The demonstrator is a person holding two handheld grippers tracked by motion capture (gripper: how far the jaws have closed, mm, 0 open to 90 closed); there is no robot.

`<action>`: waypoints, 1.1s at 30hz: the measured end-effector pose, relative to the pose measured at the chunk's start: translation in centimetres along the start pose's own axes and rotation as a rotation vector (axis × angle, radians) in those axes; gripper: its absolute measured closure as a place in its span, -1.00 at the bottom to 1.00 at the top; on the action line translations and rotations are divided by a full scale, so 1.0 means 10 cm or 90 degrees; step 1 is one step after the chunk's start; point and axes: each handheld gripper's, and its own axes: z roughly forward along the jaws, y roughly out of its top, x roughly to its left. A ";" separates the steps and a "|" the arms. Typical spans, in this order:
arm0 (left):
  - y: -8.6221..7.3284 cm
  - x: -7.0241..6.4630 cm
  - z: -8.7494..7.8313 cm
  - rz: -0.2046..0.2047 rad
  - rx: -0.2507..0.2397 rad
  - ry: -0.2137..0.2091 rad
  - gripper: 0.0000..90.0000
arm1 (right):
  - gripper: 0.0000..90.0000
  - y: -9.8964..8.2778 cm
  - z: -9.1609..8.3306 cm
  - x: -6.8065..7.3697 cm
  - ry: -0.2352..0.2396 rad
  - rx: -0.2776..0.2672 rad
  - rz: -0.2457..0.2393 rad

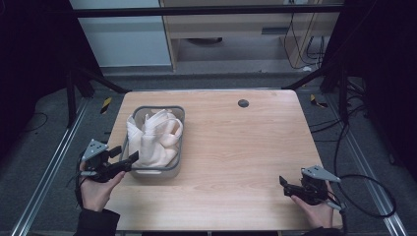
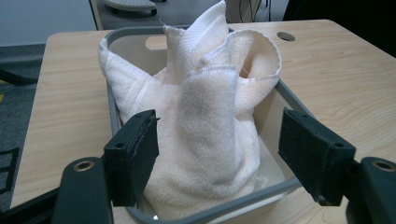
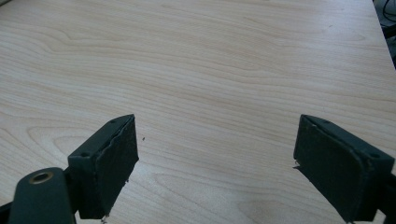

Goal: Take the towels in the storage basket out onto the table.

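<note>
Towel (image 1: 155, 135) in the basket (image 1: 180, 147) on the table's (image 1: 246, 147) left half (left tongs (image 1: 125, 158) just before it)

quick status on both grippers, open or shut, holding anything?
Left gripper: open, jaws apart by the near end of the cream terry towel in the grey plastic basket, holding nothing.
Right gripper: open over the bare wooden table, empty.

A lab or test room: a bare wooden table (image 1: 236, 147) framed by black metal rails (image 1: 196, 11), loose cables (image 1: 366, 196) on grey carpet (image 1: 44, 147), plain cabinets (image 1: 231, 29) behind
</note>
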 end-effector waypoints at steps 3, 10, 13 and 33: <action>0.08 0.00 0.04 0.005 0.001 -0.001 -0.38 | -0.70 0.00 0.00 0.00 0.000 -0.002 0.002; 0.21 -0.03 0.13 0.017 0.008 -0.008 -0.38 | -0.70 0.00 0.00 -0.01 0.000 -0.003 0.002; 0.26 -0.05 0.19 0.020 0.018 -0.011 -0.38 | -0.70 0.01 0.00 -0.01 0.000 -0.002 0.003; 0.42 -0.12 0.43 0.046 0.082 -0.018 -0.39 | -0.71 0.01 0.02 -0.01 0.005 0.000 0.001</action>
